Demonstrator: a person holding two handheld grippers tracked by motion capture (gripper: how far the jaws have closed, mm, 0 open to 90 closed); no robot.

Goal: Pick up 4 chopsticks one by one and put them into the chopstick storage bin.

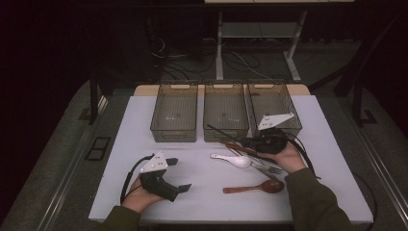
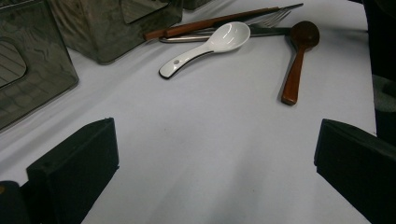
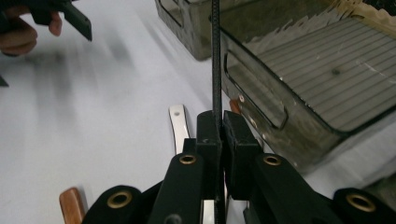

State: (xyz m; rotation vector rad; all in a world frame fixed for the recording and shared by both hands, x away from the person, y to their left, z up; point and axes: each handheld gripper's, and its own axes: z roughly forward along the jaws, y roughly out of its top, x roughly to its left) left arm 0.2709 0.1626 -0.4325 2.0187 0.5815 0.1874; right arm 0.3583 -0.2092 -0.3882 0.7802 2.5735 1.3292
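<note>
Black chopstick (image 3: 215, 56) pinched in right gripper (image 3: 219, 128) near middle bin (image 1: 225, 113); left gripper (image 2: 215, 163) spread wide.

White surface (image 1: 144, 120), rect., w/ a strip of bare wood showing along the far edge. On it, far side: 3 smoked clear plastic bins in a row, long sides close together – left bin (image 1: 174, 113), middle bin (image 1: 225, 111), right bin (image 1: 274, 107). All 3 look empty inside. Nearer the front, right of centre, a loose pile of cutlery: white soup spoon (image 1: 232, 159), bowl to the right; a fork (image 1: 269, 169) & a brown-handled utensil (image 1: 236, 147) crossing just behind it, touching. Brown wooden spoon (image 1: 255, 187) lies apart, closer to the front edge, handle pointing left. Left half of the surface is bare.
</note>
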